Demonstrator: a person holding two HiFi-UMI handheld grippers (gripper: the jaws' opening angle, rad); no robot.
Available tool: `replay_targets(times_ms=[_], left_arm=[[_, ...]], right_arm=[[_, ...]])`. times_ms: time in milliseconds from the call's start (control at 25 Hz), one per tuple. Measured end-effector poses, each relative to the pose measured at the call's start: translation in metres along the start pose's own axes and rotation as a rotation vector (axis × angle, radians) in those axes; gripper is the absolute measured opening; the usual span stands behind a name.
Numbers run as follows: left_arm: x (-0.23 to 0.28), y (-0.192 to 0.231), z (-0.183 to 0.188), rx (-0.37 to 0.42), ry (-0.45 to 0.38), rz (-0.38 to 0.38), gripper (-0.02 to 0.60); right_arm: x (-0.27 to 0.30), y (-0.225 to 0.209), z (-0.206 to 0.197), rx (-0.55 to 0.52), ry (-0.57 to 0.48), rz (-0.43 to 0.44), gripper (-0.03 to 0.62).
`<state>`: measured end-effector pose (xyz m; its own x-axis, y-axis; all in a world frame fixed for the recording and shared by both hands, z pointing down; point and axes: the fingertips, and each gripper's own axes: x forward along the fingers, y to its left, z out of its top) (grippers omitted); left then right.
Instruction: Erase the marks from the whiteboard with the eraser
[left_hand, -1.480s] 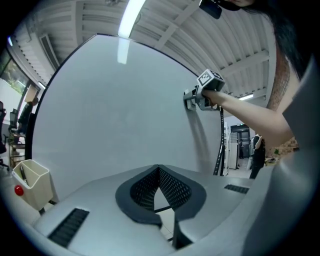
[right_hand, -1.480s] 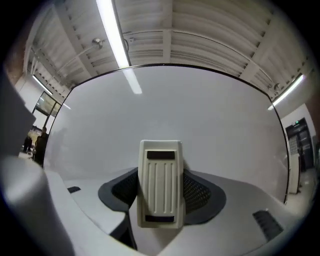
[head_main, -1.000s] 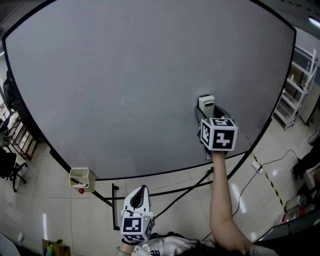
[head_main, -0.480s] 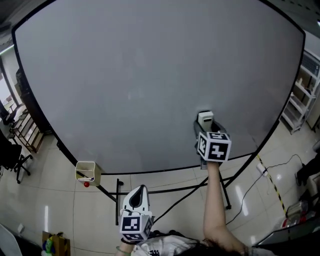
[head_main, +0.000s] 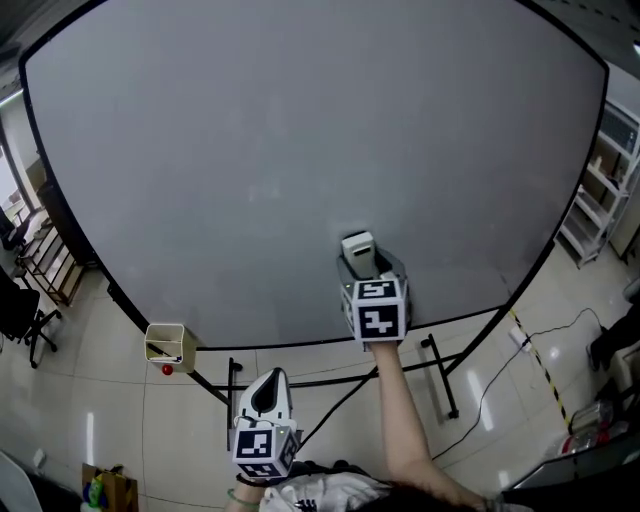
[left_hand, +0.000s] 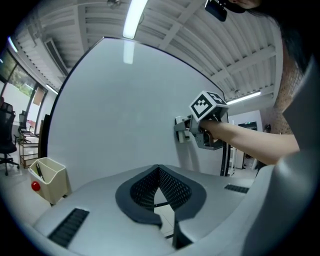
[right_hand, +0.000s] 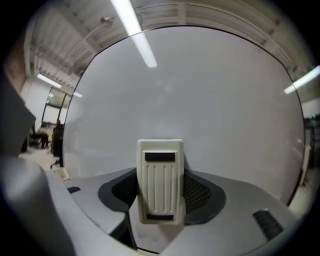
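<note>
The right hand-held gripper (right_hand: 160, 192) pinched the cream eraser (head_main: 358, 246), holding it against the lower part of the whiteboard (head_main: 300, 140), near its bottom edge. The left hand-held gripper (left_hand: 159, 172) hung below the board, jaws pressed together, empty

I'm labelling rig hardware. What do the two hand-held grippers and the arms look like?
Both the left hand-held gripper and the right hand-held gripper have smooth pale grey shells, black mesh-textured jaw linings and small dark slotted vents. The left cube and the right cube are white with black square markers. The right forearm has no sleeve.
</note>
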<state>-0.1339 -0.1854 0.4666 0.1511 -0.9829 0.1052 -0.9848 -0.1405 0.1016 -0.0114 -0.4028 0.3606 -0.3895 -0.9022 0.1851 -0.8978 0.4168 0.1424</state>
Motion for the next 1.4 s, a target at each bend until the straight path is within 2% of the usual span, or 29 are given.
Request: replay_targets(times_ms=[120,200,280,360,440,480,520,600,760,840,880,960,1080,1120,1160,1240,1400], left_arm=[[-0.003,-0.001,-0.001,-0.005,0.001,-0.010,-0.009],[-0.005,0.004,-0.005,-0.006,0.011,0.002,-0.009],[-0.006,0.008,-0.009,-0.010,0.023,0.012,-0.009],[-0.004,0.009,-0.011,-0.014,0.031,0.017,-0.009],[0.002,0.006,-0.010,-0.007,0.029,0.010,-0.009],[0.005,0.003,-0.008,-0.002,0.025,0.002,-0.009],[0.007,-0.001,-0.006,0.001,0.020,-0.008,-0.009],[0.008,-0.006,-0.005,-0.001,0.019,-0.020,-0.009],[0.007,-0.006,-0.006,-0.006,0.021,-0.036,-0.009],[0.007,-0.003,-0.008,-0.012,0.023,-0.038,-0.009],[0.007,-0.002,-0.009,-0.016,0.023,-0.036,-0.009],[0.008,-0.001,-0.010,-0.019,0.023,-0.032,-0.009],[0.009,-0.003,-0.009,-0.017,0.020,-0.036,-0.009],[0.009,-0.004,-0.009,-0.018,0.019,-0.039,-0.009],[0.009,-0.005,-0.008,-0.019,0.019,-0.042,-0.009],[0.008,-0.007,-0.008,-0.019,0.015,-0.050,-0.009],[0.007,-0.002,-0.011,-0.033,0.019,-0.051,-0.009]], right_arm=[[-0.010,-0.091,-0.020,0.235,-0.005,-0.089,0.273],[-0.016,-0.111,-0.025,0.335,-0.007,-0.125,0.272],[-0.015,-0.089,-0.017,0.255,-0.008,-0.139,0.272],[-0.008,-0.030,0.003,0.102,-0.019,-0.071,0.276],[0.000,0.033,0.025,-0.096,-0.023,-0.017,0.275],[0.002,0.054,0.033,-0.174,-0.024,-0.003,0.275],[0.003,0.064,0.040,-0.205,-0.029,0.009,0.275],[-0.001,0.038,0.042,-0.113,-0.037,0.006,0.273],[-0.019,-0.094,0.023,0.182,-0.011,-0.140,0.276],[-0.026,-0.114,0.019,0.223,0.022,-0.187,0.275],[-0.024,-0.104,0.023,0.204,0.031,-0.178,0.275],[-0.017,-0.049,0.048,0.088,0.007,-0.115,0.276],[-0.005,0.049,0.083,-0.254,-0.012,-0.078,0.276],[-0.001,0.068,0.085,-0.317,-0.004,-0.043,0.275],[0.000,0.073,0.084,-0.317,-0.003,-0.004,0.275],[-0.003,0.042,0.081,-0.208,-0.004,0.022,0.276],[-0.019,-0.079,0.054,0.028,0.058,-0.107,0.278]])
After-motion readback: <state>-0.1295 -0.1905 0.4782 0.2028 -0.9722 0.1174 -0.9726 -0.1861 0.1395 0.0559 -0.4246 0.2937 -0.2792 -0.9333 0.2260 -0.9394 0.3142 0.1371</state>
